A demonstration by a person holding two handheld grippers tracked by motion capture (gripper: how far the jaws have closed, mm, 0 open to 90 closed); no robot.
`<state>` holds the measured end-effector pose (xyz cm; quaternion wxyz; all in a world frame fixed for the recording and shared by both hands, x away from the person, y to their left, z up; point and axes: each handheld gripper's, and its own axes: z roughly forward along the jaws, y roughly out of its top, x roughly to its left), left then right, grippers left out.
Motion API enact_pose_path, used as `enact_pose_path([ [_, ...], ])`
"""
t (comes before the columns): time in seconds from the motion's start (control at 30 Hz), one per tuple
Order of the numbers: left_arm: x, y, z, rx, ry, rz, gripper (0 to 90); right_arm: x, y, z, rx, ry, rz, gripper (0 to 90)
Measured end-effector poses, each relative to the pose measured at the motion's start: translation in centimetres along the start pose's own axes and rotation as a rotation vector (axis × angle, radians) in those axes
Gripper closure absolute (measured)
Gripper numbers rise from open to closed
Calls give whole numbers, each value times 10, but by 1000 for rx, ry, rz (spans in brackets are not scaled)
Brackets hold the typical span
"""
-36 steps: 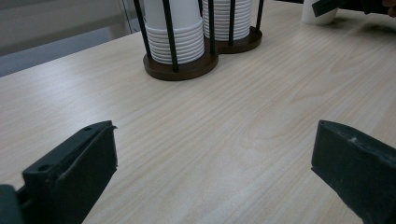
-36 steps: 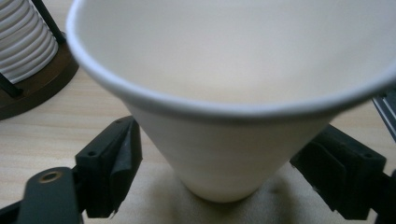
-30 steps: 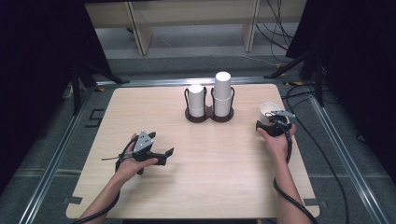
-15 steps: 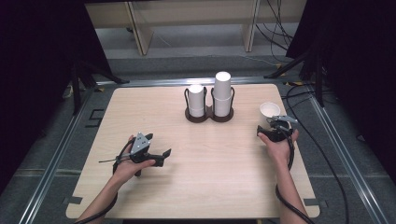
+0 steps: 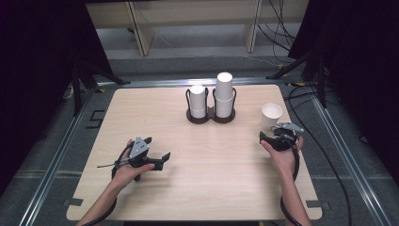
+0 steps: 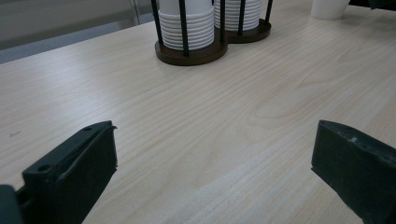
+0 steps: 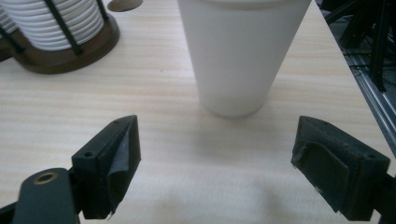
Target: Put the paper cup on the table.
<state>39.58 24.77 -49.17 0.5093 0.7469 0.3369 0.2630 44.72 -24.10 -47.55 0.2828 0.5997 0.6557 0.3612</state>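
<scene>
Cup [image 7: 243,51]: upright, table's right edge, just ahead of right gripper [image 7: 217,163].
Right gripper: jaws spread, empty.
Left gripper [image 6: 212,172]: spread, empty.
Risk: off-centre closing could tip cup.

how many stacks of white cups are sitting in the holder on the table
2. The shorter stack of white paper cups fills the left ring of the dark wire cup holder; the taller stack fills its right ring. A single white paper cup stands apart, near the right gripper.
</scene>
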Motion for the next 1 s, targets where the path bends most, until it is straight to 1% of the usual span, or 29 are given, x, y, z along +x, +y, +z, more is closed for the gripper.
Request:
enact_pose_path([
  [0.03, 0, 0, 0, 0, 3, -3, 0, 1, -2, -2, -7, 1, 2, 157],
  [0.07, 0, 0, -1, 5, 8, 6, 0, 1, -4, -7, 7, 9, 0, 157],
  [0.1, 0, 0, -2, 10, 11, 7, 0, 3, -7, -9, -3, 0, 24, 157],
  [0.13, 0, 0, -2, 8, 12, 6, 0, 1, -8, -12, -5, 8, -11, 157],
  [0.2, 1, -1, -1, 1, 8, 7, 0, 1, -12, -21, 1, 17, -7, 157],
  [0.23, 0, -1, -1, 0, 6, -3, 0, 0, -16, -25, -5, 17, -21, 157],
  [0.27, 1, -1, -1, 0, 7, 3, 0, 0, -18, -28, -12, 29, -9, 157],
  [0.3, 0, -1, -2, 11, 16, -4, 0, 0, -21, -32, -19, 37, -6, 157],
  [0.33, 0, -1, -2, 11, 18, -4, 0, 2, -25, -36, -24, 4, 20, 156],
  [0.37, 0, -2, -3, 10, 23, -5, 0, -2, -28, -40, -42, 22, 4, 156],
  [0.4, 0, -2, -3, 9, 25, -2, 0, -1, -32, -46, -49, 21, 19, 156],
  [0.43, 0, -2, -2, 2, 23, 1, 0, -2, -34, -49, -42, 19, 8, 156],
  [0.47, 0, -2, -2, -6, 19, 0, 0, -3, -37, -52, -48, 9, 13, 156],
  [0.5, 0, -2, -2, -4, 20, 7, 0, -4, -39, -55, -53, 14, 15, 156],
  [0.53, 0, -2, -3, -1, 16, 4, 0, -4, -42, -60, -65, 24, 12, 156],
  [0.57, 0, -2, -3, 0, 16, 4, 0, -3, -44, -64, -64, 10, 21, 156],
  [0.6, 0, -3, -3, -4, 15, 5, 0, -1, -47, -68, -71, 9, 44, 156],
  [0.63, 0, -3, -3, 1, 22, 0, 0, 0, -50, -70, -76, 19, 35, 156],
  [0.67, 0, -3, -3, -3, 22, -1, 0, 0, -52, -73, -82, 16, 10, 156],
  [0.7, 0, -3, -3, -1, 23, 1, 0, 3, -54, -74, -86, 9, 34, 156],
  [0.73, 0, -3, -2, -9, 19, -5, 0, 2, -55, -75, -105, 36, 13, 156],
  [0.77, -1, -3, -2, -6, 19, -2, 0, 2, -56, -75, -119, 30, 9, 156],
  [0.8, -2, -2, -3, 11, 26, -2, 0, 4, -57, -79, -120, 19, 3, 156],
  [0.83, -2, -2, -2, 7, 20, 2, 0, 3, -57, -79, -119, 34, -6, 156],
  [0.87, -2, -2, -2, 8, 20, 0, 0, 6, -59, -79, -138, 33, 29, 156],
  [0.9, -3, -3, 0, -12, 21, -6, 0, 4, -59, -79, -142, 45, 5, 156],
  [0.93, -3, -2, 0, -14, 14, 2, 0, 5, -61, -79, -146, 37, 5, 156],
  [0.97, -3, -2, 1, -8, 9, 0, 0, 5, -61, -80, -140, 44, 4, 156],
  [1.0, -4, -2, 1, -8, 8, -3, 0, 5, -62, -80, -156, 30, -14, 156],
])
